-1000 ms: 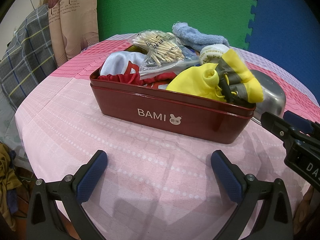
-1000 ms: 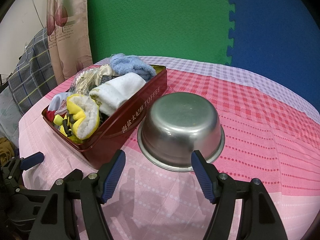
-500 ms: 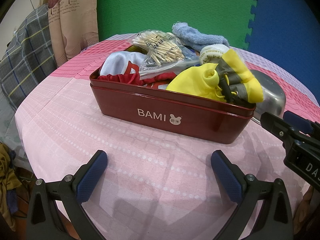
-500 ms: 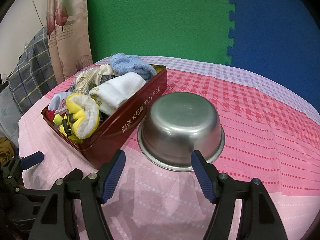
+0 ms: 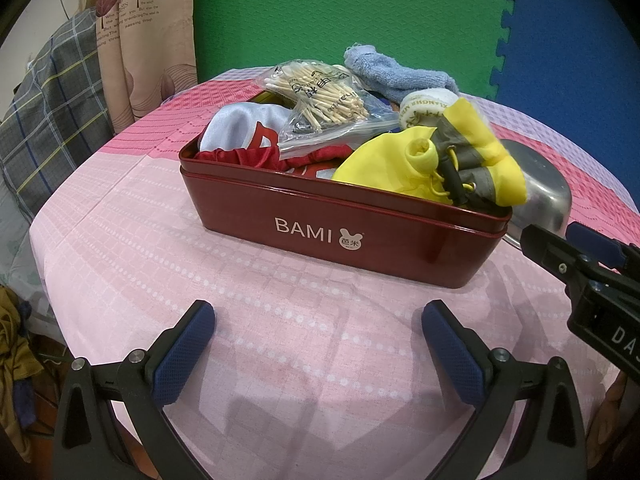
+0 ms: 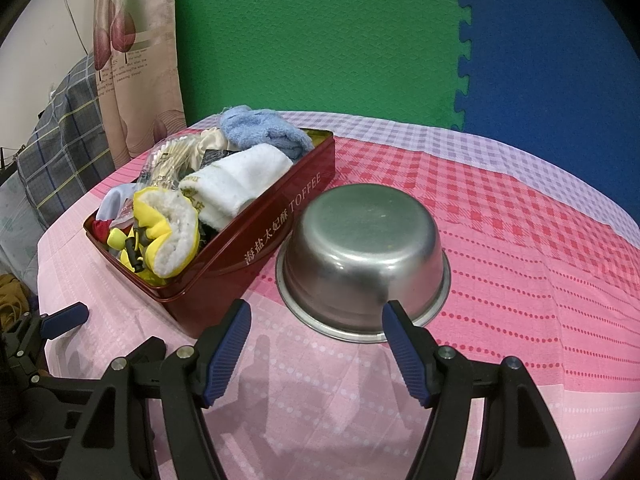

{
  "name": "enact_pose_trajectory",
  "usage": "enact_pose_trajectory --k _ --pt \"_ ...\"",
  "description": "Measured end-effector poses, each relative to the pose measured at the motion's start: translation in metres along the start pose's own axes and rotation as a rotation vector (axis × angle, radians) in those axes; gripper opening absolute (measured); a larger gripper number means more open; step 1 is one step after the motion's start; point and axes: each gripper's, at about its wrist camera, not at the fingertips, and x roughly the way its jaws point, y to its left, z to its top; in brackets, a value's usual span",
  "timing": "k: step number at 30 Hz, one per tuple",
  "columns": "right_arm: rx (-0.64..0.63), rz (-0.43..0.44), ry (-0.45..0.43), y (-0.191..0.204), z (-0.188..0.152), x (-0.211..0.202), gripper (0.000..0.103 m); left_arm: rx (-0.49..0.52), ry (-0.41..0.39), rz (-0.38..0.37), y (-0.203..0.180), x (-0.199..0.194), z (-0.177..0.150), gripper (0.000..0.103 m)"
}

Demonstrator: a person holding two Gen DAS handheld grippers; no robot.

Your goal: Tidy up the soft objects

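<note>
Dark red tin: a long toffee tin (image 5: 344, 236) stood on the pink checked surface (image 5: 160, 248), its lid off and not in view.
Soft things: all lay heaped inside the tin. A yellow and grey pouch (image 5: 440, 168) sat at the near end, a rolled white towel (image 6: 240, 184) behind it, a blue cloth (image 6: 264, 132) at the far end, and red and white fabric (image 5: 240, 140) along one side.
Bag: a clear bag of cotton swabs (image 5: 320, 104) rested on top of the pile.
Steel bowl: it sat upside down (image 6: 360, 256) just beside the tin.
Left tongs: spread wide (image 5: 320, 340), holding nothing, low over the surface in front of the tin.
Right tongs: also wide apart (image 6: 316, 332) and empty, aimed at the bowl's near rim.
Stage: unclear, since this scene fitted both a tin about to be sorted and one just packed.
Handling: my judgement was that any grasp should pinch a thick fold of cloth, not a loose edge, and lift straight up so neighbouring pieces did not drag along.
</note>
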Motion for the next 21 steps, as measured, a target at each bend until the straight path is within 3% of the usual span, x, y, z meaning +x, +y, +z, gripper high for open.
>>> enact_pose_trajectory --k 21 --pt "-0.001 0.000 0.003 0.0011 -0.0005 0.0003 0.070 -0.001 0.000 0.001 -0.0001 0.0002 0.0002 0.103"
